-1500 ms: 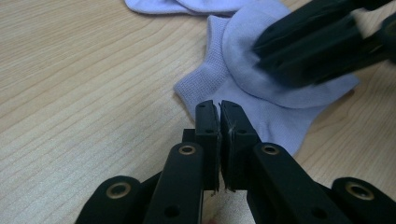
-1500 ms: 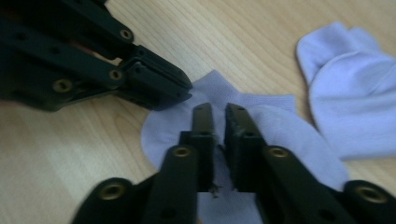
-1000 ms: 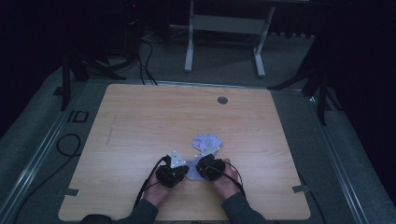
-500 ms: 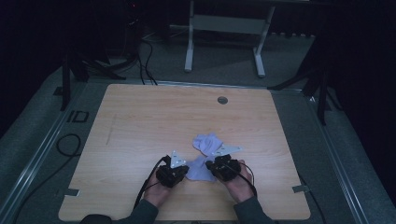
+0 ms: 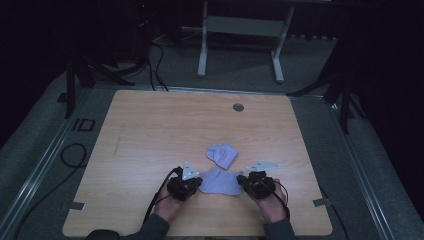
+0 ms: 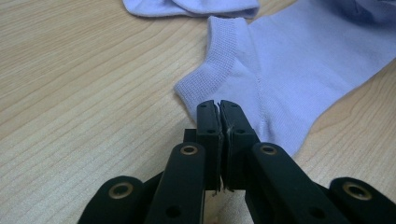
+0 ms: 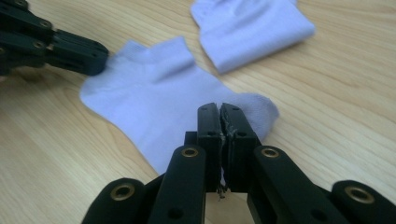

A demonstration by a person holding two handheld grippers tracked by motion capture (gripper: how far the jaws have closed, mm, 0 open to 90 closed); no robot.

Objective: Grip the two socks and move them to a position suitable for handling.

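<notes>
Both ends of flat sock (image 5: 219, 181) pinched, left gripper (image 5: 184, 187) and right gripper (image 5: 256, 185) clamped on it; advise even tension, clear of folded sock (image 5: 222, 154) beyond it.

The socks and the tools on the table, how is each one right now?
Near sock: spread flat on the table, pinched at both ends.
Far sock: folded in a small bundle, lying free.
Left tool: shut on the near sock's cuff end.
Right tool: shut on the near sock's toe end.
Table: bare wood round the socks.
</notes>
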